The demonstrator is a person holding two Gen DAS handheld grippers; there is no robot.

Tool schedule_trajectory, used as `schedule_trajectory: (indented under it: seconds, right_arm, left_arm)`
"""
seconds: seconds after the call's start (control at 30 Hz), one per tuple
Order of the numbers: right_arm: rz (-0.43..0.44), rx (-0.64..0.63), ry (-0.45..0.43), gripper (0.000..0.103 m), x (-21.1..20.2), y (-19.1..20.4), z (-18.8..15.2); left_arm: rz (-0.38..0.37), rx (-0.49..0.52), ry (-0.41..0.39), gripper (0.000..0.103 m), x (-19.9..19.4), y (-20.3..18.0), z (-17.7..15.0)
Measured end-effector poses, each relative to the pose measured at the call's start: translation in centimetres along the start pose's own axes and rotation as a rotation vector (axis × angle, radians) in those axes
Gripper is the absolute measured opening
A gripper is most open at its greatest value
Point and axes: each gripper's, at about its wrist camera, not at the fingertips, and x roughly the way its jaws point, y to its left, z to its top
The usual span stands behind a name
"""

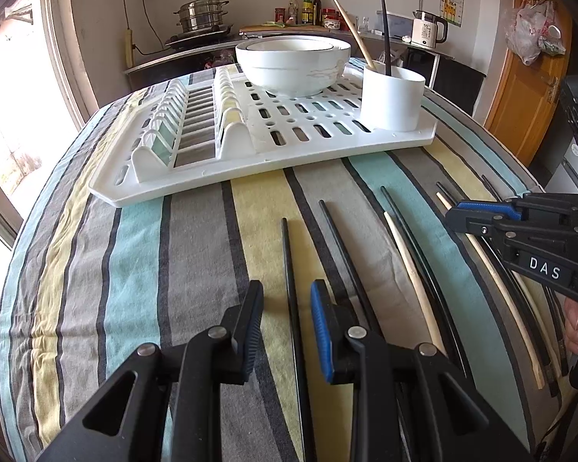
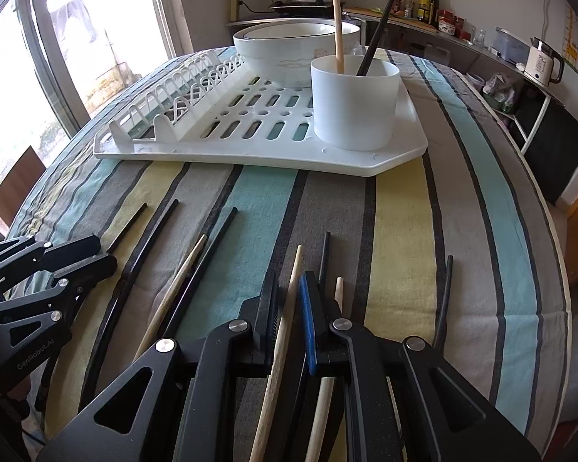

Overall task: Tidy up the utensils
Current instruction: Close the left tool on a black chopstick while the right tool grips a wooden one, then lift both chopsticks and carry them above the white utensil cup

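Straddling a long black chopstick (image 1: 289, 269) on the striped cloth, the left gripper (image 1: 287, 331) is seen open and empty. In the right view, the right gripper (image 2: 289, 323), narrowly open, brackets a pale wooden chopstick (image 2: 285, 331); it should be closed squarely before carrying to the far white cylindrical holder (image 2: 354, 104).

Steamer pot (image 1: 201, 13) and kettle (image 1: 429, 29) (white) sit behind condiment bottles (image 1: 307, 8).

Both wrist views low over striped tablecloth (image 1: 196, 254), facing dish rack (image 2: 258, 154); each glimpses other tool.
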Motion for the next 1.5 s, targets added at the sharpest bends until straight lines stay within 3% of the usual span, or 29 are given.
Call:
schedule_trajectory:
  seconds: [0.2,0.4,0.6,1.13,1.5]
  right_arm:
    - [-0.023,-0.011,0.013,0.006,0.3,0.3,0.5]
    - [0.01,0.01,0.011,0.006,0.0,-0.1,0.6]
    - [0.05,0.022,-0.052,0.006,-2.2,-0.2,0.9]
    - [0.125,0.063,-0.314,0.005,-12.1,-1.2,1.0]
    - [0.139,0.052,-0.398,0.005,-15.7,-1.1,-1.0]
  left_arm:
    - [0.0,0.021,0.009,0.022,0.2,-0.2,0.3]
    - [-0.007,0.032,0.027,0.007,0.4,-0.4,0.8]
    - [-0.038,0.01,0.028,0.006,0.1,-0.2,1.2]
    - [-0.052,-0.075,-0.241,0.005,-10.8,1.8,3.3]
    - [-0.058,-0.089,-0.313,0.005,-14.5,1.6,2.1]
